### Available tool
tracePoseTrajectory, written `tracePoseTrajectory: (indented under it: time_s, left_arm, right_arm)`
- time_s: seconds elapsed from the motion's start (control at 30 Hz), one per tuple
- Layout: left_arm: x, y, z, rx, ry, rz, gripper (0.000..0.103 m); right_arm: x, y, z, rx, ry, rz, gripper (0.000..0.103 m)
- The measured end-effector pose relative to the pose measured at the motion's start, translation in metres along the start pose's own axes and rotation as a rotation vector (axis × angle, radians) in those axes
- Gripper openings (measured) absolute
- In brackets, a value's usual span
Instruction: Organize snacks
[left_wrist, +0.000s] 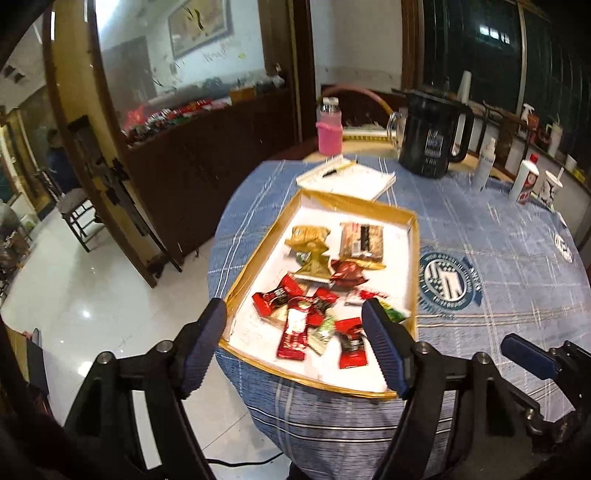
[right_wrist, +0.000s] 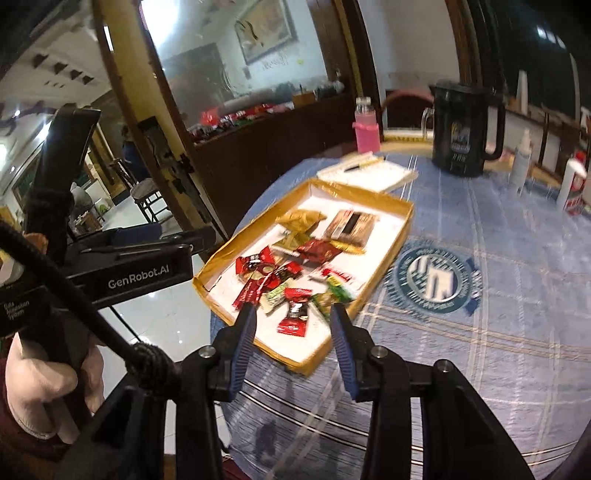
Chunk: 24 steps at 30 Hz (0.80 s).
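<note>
A shallow gold-rimmed white box (left_wrist: 413, 258) (right_wrist: 388, 243) lies on the blue checked tablecloth near the table's left edge. It holds several snacks: red packets (left_wrist: 352, 347) (right_wrist: 293, 319), gold packets (left_wrist: 308, 236) (right_wrist: 299, 219), a brown striped pack (left_wrist: 362, 240) (right_wrist: 351, 225) and green packets (right_wrist: 340, 291). My left gripper (left_wrist: 295, 321) is open and empty, hovering above the box's near end. My right gripper (right_wrist: 293, 321) is open and empty, just short of the box's near edge; one of its blue fingers (left_wrist: 528, 354) shows in the left wrist view.
Behind the box lie a white notepad with a pen (left_wrist: 347, 175) (right_wrist: 369, 170), a pink-sleeved bottle (left_wrist: 328, 127) (right_wrist: 365, 125), a black kettle (left_wrist: 432, 133) (right_wrist: 465, 129), a spray bottle (left_wrist: 485, 162) and white bottles (left_wrist: 524, 181). The table edge drops to a tiled floor (left_wrist: 92, 295) at left.
</note>
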<state>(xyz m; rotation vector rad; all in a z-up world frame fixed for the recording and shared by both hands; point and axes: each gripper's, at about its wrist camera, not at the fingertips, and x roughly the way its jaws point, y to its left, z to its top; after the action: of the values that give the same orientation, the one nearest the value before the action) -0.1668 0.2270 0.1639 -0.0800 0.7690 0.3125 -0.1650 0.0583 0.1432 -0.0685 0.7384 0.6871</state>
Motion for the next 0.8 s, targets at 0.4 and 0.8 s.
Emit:
tracePoseTrajectory:
  time_s: [0.4,0.8]
  left_arm:
    - [-0.072,-0.057,-0.007,0.008,-0.205,0.115,0.083]
    - [-0.16,-0.063,-0.026,-0.061,-0.526,0.255,0.093]
  right_arm:
    - [-0.068,-0.058,-0.013,0.019,-0.125,-0.003,0.047]
    - [-0.096,-0.056,-0.009,-0.057,-0.191,0.039,0.052]
